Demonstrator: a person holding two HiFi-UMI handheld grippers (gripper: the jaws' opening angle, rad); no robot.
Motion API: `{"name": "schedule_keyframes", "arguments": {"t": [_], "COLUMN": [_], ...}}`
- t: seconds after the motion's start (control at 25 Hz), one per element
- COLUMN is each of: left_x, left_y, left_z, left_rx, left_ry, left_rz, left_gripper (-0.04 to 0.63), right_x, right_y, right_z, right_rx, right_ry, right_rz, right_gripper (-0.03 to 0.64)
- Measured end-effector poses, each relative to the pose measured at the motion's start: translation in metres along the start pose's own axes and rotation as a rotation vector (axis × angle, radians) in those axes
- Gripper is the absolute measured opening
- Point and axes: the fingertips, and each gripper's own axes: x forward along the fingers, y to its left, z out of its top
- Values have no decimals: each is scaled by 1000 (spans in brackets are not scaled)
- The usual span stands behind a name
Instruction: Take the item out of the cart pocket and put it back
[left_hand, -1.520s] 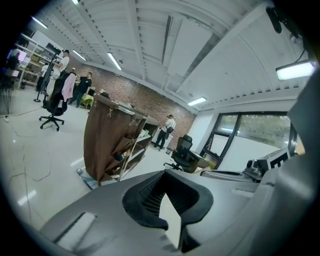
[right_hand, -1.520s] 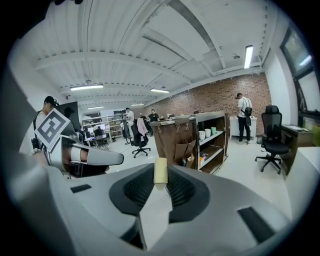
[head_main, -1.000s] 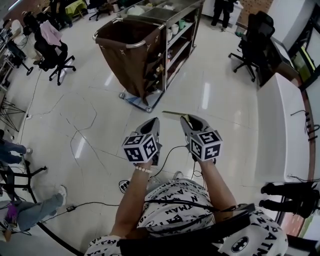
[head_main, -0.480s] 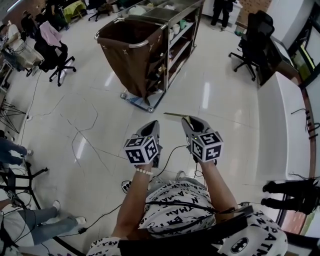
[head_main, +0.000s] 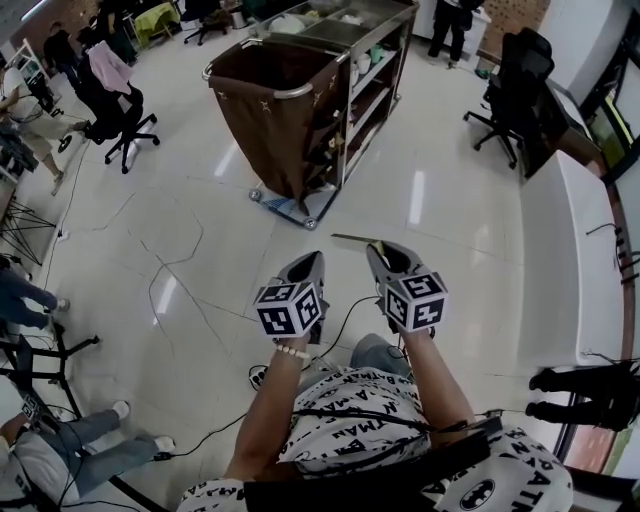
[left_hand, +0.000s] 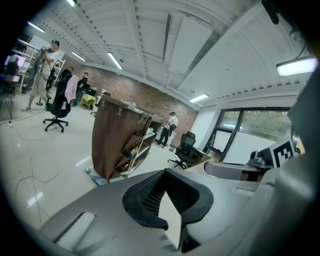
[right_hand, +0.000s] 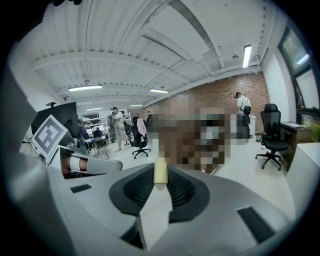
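Head view: the cart (head_main: 345, 120), with its brown bag (head_main: 262, 115), stands on the floor (head_main: 180, 230) at about 11 o'clock from the two tongs and well apart from them. The item (head_main: 352, 238), a thin pale-yellow strip, is out of the cart and points toward 9 o'clock from the tip of the right tongs (head_main: 379, 249). Task status, judged: the taking-out looks done. Still to do are the approach to the cart and the return to its pocket. Which pocket is meant cannot be made out from here. Right gripper view: the right tongs are clenched on the strip's end, narrow gap, with the item upright between the pads at 12 o'clock. Left gripper view: the left tongs (left_hand: 165, 173) have their tips together, nothing between them and nothing touched.
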Motion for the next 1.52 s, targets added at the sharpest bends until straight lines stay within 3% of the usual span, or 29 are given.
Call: {"name": "schedule_keyframes", "arguments": {"t": [0.28, 0.52, 0.8, 1.12, 1.36, 1.52], "left_x": [-3, 20, 86, 180, 227, 254], "left_y": [8, 19, 48, 80, 103, 119], "left_z": [7, 24, 76, 128, 150, 154], "left_rx": [-7, 30, 82, 58, 39, 25], "left_ry": [-13, -8, -12, -4, 4, 20], "left_rz": [-3, -2, 31, 85, 124, 148], "left_gripper": [3, 3, 3, 3, 3, 3], "right_x": [9, 42, 133, 253, 325, 368], "right_y": [3, -27, -84, -147, -171, -181], "right_z": [11, 44, 116, 186, 187, 155], "right_rx": [-39, -100, -164, -202, -214, -219], "right_ry": [-7, -35, -91, -106, -44, 48], "right_rz": [-9, -31, -16, 36, 93, 132], "right_gripper": [86, 86, 85, 86, 86, 86]}}
